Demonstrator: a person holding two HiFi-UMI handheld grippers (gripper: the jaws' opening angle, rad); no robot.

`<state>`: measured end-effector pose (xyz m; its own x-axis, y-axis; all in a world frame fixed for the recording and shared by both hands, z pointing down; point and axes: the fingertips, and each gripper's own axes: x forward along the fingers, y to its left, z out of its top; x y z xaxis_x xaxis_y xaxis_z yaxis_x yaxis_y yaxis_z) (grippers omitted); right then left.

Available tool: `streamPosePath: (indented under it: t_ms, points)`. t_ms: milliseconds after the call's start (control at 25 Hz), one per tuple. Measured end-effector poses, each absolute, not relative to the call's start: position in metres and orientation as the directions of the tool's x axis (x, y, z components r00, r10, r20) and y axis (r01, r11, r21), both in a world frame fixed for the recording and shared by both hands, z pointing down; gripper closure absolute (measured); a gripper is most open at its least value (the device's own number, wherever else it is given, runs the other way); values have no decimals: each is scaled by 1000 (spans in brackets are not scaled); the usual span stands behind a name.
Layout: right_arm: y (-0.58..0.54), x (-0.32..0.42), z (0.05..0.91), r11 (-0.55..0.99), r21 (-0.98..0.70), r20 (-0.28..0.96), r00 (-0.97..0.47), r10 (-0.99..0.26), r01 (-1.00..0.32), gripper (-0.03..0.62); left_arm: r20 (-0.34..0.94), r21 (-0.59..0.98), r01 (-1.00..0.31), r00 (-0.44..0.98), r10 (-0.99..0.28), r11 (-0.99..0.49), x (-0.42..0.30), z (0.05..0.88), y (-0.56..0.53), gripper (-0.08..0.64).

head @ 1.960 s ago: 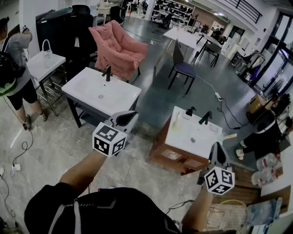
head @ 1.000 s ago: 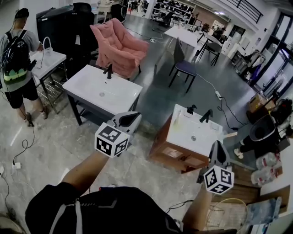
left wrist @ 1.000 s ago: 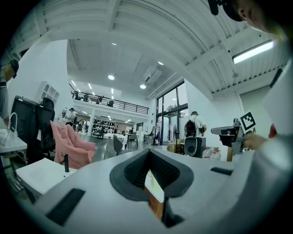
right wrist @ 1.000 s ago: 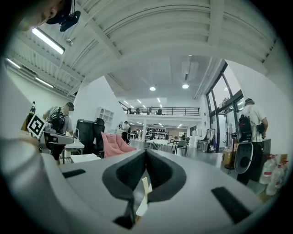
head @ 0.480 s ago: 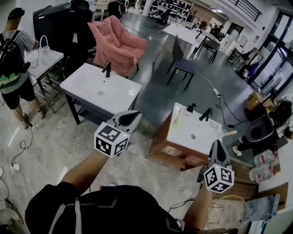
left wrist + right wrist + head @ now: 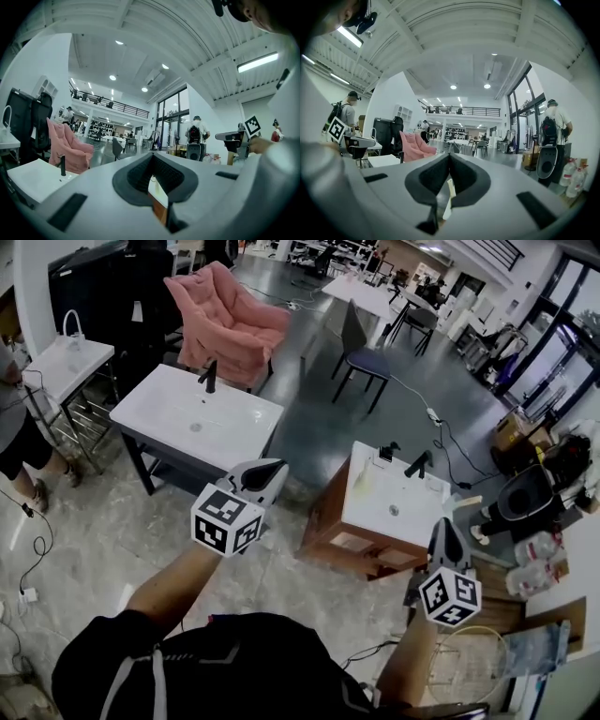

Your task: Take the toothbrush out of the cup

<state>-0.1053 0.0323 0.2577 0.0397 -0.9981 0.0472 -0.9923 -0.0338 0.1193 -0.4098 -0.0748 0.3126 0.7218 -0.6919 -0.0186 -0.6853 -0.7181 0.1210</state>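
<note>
Nearer now, left tongs (image 6: 274, 467), right tongs (image 6: 447, 525) face washstand (image 6: 373, 495); toothbrush indiscernible.

The left claw (image 6: 152, 159) is closed (armchair (image 6: 68, 149) beyond).

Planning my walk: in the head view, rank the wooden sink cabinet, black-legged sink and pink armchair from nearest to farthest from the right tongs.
1. Wooden sink cabinet, just ahead of the right tongs.
2. Black-legged sink, farther left.
3. Pink armchair, behind that sink.

Black top (image 6: 246, 664), grey shoulder straps (image 6: 156, 682)
</note>
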Motion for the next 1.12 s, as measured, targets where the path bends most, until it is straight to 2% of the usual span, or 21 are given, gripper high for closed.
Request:
streamPosePath:
  t_ms: [520, 760, 1120]
  points:
    - [-8, -60, 269, 25, 96, 21, -23, -1000, -995, 586, -23, 101, -727, 681, -732, -679, -367, 315, -106, 555]
    - [-34, 21, 283, 92, 100, 40, -88, -995, -991, 586, -19, 112, -771, 630, -777, -627, -293, 323, -118, 555]
    - [-61, 173, 288, 110, 77, 42, -107, -993, -991, 586, 0, 99, -804, 589, -808, -586, -156, 317, -138, 555]
